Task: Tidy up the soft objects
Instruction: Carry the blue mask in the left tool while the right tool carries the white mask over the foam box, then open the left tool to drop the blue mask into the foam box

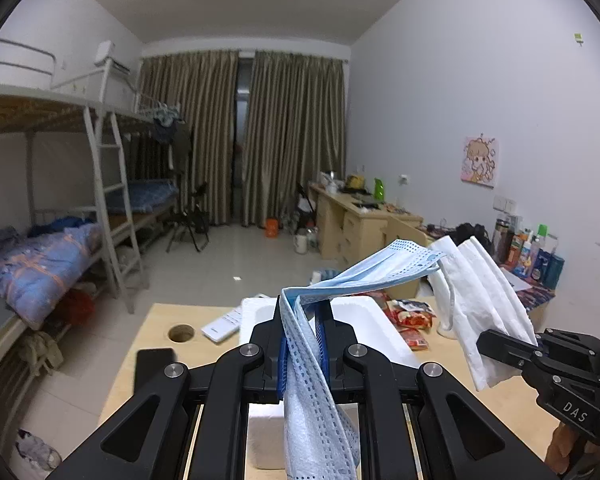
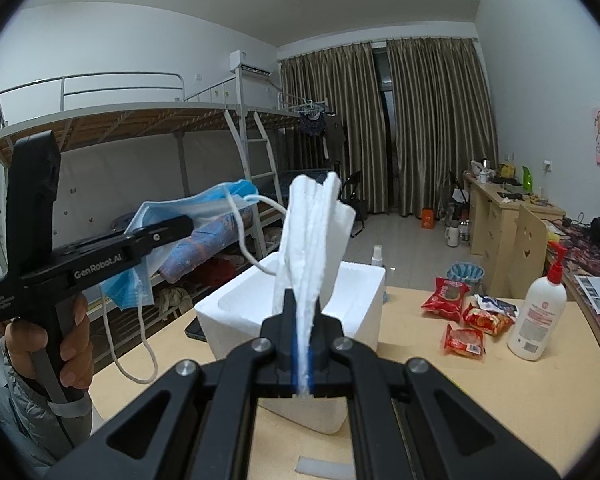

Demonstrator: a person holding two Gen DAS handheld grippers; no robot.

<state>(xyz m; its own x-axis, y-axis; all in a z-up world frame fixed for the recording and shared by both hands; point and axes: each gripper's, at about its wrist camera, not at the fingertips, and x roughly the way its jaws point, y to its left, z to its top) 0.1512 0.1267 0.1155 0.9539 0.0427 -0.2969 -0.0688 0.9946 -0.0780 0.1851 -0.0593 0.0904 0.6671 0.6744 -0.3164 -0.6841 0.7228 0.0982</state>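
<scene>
While clamped tight in the left gripper [image 1: 303, 312], blue face mask [image 1: 364, 270] held up in the air above the table [image 1: 156, 320], one end sticking out past the fingertips toward the right, the other end drooping down between the linkages toward the camera. Seen from the right wrist view, same blue face mask [image 2: 162, 216] pinched in the left gripper [image 2: 180, 225], ear loops dangling loose below, person's left hand [image 2: 60, 340] wrapped round the black handle. Right gripper [image 2: 302, 312] closed narrow on a white face mask [image 2: 314, 236], folded and standing nearly upright from the jaws, directly over the open white foam box [image 2: 364, 280]. From the left wrist view, white face mask [image 1: 480, 292] held at its lower edge by the right gripper [image 1: 530, 346], tilted up and leftward, upper tip close by the far end of the blue one; touching or not, cannot tell. Foam box [image 1: 364, 308] sitting on the table just beyond the left fingertips. Elsewhere on the table: red snack packets [image 2: 466, 312] in a loose cluster right of the box, a white pump bottle [image 2: 538, 312] upright beside them, a white remote [image 1: 222, 326] left of the box, a dark phone [image 1: 154, 362] near the left edge. Bunk bed [image 1: 60, 216] along the left wall, brown curtains [image 1: 292, 136] at the far end.
</scene>
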